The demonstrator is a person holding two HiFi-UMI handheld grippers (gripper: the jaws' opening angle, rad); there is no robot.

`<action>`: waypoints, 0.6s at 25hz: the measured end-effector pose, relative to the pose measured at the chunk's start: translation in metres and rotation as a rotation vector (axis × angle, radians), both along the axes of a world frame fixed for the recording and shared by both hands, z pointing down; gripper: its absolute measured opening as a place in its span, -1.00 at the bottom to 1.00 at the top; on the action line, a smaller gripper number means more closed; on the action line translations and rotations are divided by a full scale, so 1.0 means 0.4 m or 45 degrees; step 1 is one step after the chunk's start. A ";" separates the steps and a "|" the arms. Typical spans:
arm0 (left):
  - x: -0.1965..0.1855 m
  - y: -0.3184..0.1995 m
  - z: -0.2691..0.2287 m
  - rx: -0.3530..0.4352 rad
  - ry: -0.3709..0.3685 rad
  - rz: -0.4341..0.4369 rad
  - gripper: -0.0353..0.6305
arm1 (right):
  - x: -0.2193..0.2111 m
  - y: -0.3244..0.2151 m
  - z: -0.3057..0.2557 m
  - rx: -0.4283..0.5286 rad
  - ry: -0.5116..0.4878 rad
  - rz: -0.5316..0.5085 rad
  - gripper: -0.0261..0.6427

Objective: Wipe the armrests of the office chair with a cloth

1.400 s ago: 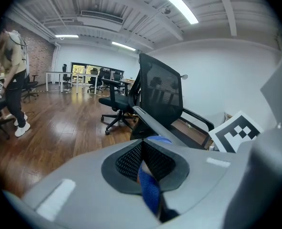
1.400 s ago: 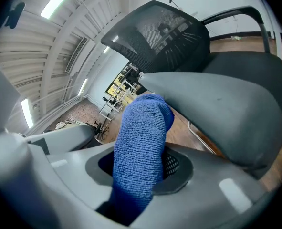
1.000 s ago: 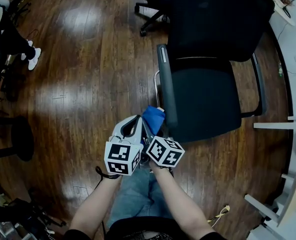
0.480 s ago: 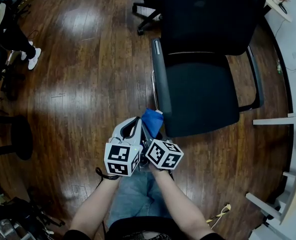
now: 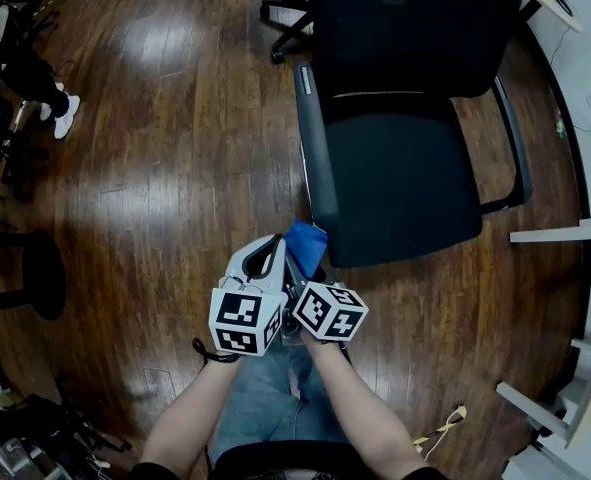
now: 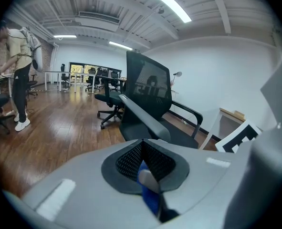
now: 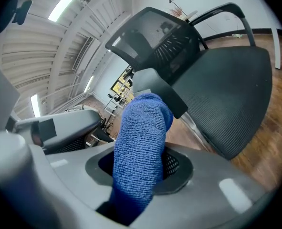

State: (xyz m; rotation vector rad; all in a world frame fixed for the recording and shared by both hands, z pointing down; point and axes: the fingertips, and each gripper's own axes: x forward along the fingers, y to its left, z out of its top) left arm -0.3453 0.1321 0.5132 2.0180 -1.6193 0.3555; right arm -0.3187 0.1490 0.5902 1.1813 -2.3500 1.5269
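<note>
The black office chair stands ahead of me, its near armrest on the left and its other armrest on the right. Both grippers are held together just short of the seat's front left corner. My right gripper is shut on a blue cloth, which bulges thickly out past its jaws toward the near armrest. My left gripper sits close beside it, jaws shut, with a thin strip of the blue cloth pinched between them. Neither the cloth nor a gripper touches the chair.
Dark wooden floor lies all round. A person stands at the far left, another chair's wheeled base is behind, white furniture lines the right, a round stool base sits at left, and a cable lies near my feet.
The chair has drifted slightly up and left in the head view. Both grippers and the cloth keep the same pose together.
</note>
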 end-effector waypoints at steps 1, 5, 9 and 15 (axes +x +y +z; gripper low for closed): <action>0.003 0.001 0.012 -0.005 0.003 0.000 -0.88 | -0.001 0.001 0.010 0.004 -0.001 -0.008 -0.51; 0.015 0.011 0.065 -0.022 0.012 0.008 -0.88 | 0.001 -0.002 0.052 0.023 0.016 -0.018 -0.51; 0.029 0.011 0.117 -0.027 0.028 0.022 -0.88 | 0.003 -0.007 0.108 0.029 0.031 -0.016 -0.51; 0.040 -0.007 0.170 -0.029 0.027 0.061 -0.88 | 0.005 -0.016 0.203 0.011 0.060 -0.032 -0.51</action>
